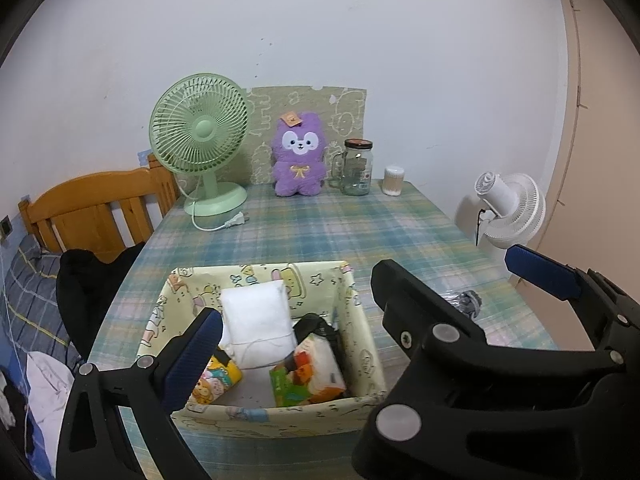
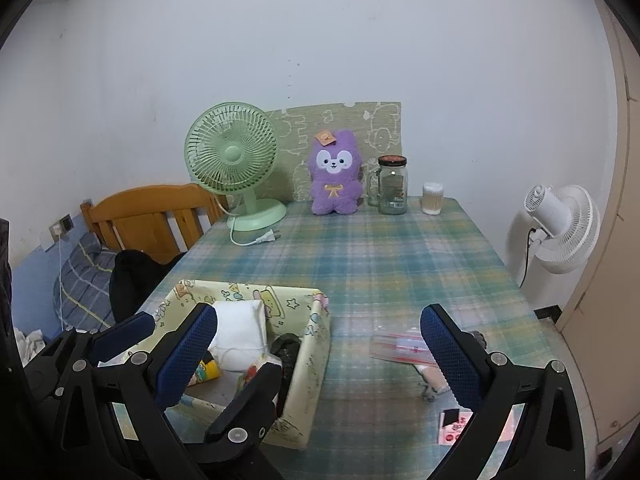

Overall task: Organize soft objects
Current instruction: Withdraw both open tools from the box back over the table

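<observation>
Landmark = fabric box [image 1: 362, 344], sitting near the front edge of the plaid table [image 1: 320, 224], toward its left side.

Left of the box: table edge is dropping off to a black bag [image 1: 92, 280], a wooden bed frame [image 1: 92, 208] and bedding – no room to move that way. Left gripper [image 1: 362, 308] is hovering over the box's near rim w/ fingers spread wide, nothing btwn them; one blue pad [image 1: 192, 360] is overlapping the box's left part in view, the other is out past the box's right wall.

In the box: white folded cloth [image 1: 258, 324] is standing on end, long axis running up and leaning toward the far wall; tissue pack [image 1: 308, 372] is lying tilted beside it, long axis angled toward the near-right corner; a cartoon-print pouch [image 1: 216, 380] is lying at the near-left; something dark is tucked behind the tissues, can't tell what.

Behind the box: wide open cloth, then a green fan [image 1: 200, 136], purple plush [image 1: 298, 156], glass jar [image 1: 356, 168] and swab tub [image 1: 394, 180] lining the far edge.

Right of the box: right gripper [image 2: 320, 356] is open wide, empty, over bare table. A clear packet [image 2: 396, 348] and small pink item [image 2: 430, 380] are lying near its right finger; table's right edge and a white fan [image 2: 560, 228] are beyond.
</observation>
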`<state>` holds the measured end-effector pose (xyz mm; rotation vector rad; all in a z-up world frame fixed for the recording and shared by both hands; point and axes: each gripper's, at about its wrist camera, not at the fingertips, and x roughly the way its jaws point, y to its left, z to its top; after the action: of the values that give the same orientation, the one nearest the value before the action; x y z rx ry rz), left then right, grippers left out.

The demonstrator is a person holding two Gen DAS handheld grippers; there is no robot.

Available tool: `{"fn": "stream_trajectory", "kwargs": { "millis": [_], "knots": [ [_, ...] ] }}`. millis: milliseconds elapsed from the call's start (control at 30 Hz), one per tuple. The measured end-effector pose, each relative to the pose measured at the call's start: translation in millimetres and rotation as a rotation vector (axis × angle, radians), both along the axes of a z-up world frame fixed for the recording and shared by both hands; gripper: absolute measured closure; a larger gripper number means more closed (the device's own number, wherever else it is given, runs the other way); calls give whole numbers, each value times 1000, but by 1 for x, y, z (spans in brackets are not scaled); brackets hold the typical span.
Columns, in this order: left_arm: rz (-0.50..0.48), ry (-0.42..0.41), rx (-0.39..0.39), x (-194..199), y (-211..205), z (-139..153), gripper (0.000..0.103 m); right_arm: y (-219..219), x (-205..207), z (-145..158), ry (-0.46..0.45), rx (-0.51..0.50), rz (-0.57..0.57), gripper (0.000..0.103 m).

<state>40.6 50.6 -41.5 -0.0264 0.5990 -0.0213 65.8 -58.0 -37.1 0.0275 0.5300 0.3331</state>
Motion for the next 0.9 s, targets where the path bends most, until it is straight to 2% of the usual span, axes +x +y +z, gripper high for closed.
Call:
{"fn": "stream_trajectory", "kwargs": {
  "millis": [300, 900],
  "knots": [
    [-24, -10, -5, -3, -26, 1, 0, -27, -8, 2, -22, 9, -31, 0],
    [-91, -8, 14, -11, -79, -9, 0, -75, -20, -6, -38, -48, -76, 0]
  ]
}}
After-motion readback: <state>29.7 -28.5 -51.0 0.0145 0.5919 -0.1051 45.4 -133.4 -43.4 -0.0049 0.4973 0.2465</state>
